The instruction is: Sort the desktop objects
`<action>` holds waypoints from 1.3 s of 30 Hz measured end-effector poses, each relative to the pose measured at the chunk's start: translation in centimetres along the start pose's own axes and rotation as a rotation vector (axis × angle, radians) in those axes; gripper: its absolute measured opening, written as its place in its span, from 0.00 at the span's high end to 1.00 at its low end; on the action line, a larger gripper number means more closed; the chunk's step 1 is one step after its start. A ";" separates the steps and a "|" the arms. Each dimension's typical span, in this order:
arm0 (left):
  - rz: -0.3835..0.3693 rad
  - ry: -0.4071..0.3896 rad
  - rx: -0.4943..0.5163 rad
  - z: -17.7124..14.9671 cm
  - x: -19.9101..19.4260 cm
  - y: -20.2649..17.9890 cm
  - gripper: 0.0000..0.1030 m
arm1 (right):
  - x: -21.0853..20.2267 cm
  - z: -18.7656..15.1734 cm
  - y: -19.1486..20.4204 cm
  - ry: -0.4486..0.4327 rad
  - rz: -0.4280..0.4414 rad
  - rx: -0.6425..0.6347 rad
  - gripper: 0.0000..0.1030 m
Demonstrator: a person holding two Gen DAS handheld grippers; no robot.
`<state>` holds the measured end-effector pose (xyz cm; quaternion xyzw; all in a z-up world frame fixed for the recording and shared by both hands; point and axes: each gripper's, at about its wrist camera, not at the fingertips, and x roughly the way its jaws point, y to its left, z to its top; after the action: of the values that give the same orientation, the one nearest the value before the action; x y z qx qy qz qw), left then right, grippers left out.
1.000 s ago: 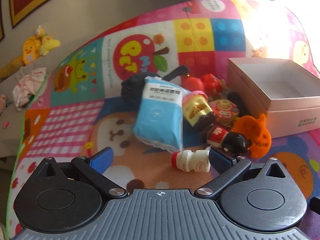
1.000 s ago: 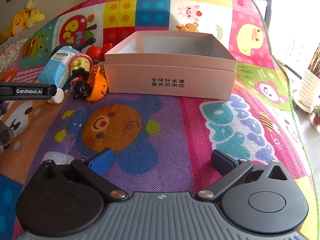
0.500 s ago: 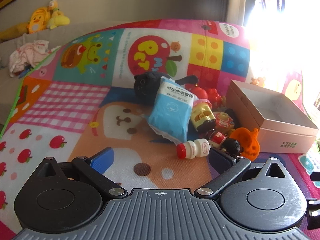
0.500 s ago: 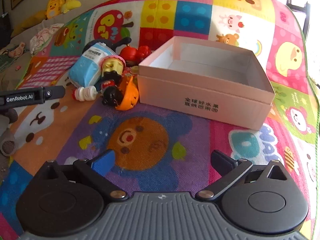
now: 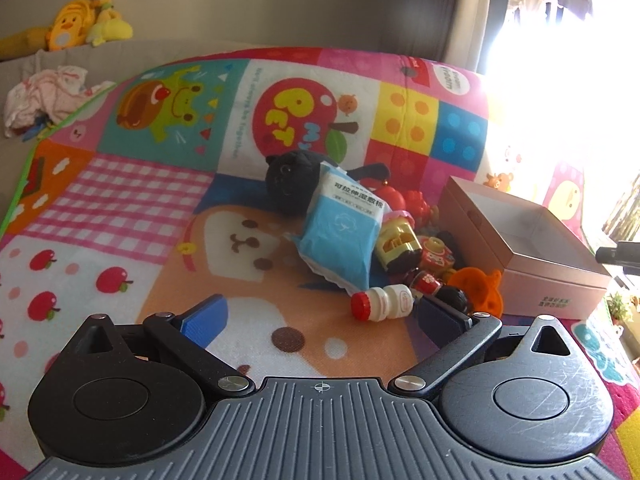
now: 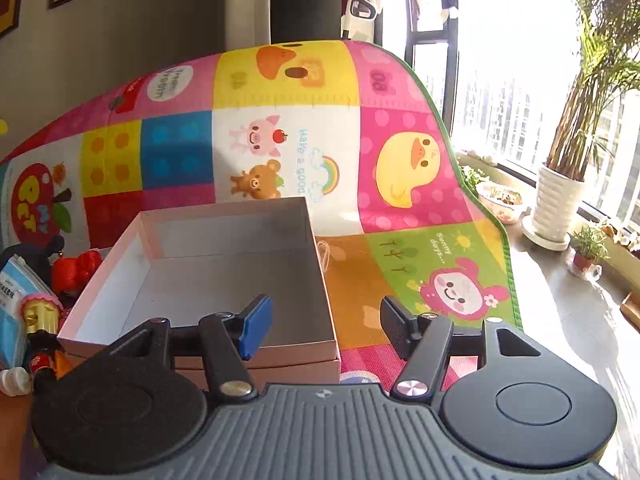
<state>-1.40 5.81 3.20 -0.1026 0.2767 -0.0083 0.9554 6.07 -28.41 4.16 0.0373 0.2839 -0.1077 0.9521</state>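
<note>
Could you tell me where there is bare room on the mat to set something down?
The box is empty inside. The mat left of the black plush is bare. It is crowded between plush and box: blue packet, small bottle, toys.

Open pink cardboard box (image 6: 224, 354) sits empty on the play mat, lid off. Beside it lies a heap: blue packet (image 5: 340, 236) leaning on black plush cat (image 5: 288, 176), small white bottle (image 5: 382, 302) on its side, orange pumpkin toy (image 5: 480, 294) touching the box.
</note>
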 end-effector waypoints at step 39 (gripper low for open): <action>-0.116 0.036 0.211 0.1 1.9 -6.6 0.00 | -3.4 -7.4 5.2 0.160 0.443 -0.342 0.89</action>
<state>0.57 -0.75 3.60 -0.0171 0.2851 -0.0946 0.9537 0.51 -21.74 -0.08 -0.0544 0.3570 0.1554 0.9195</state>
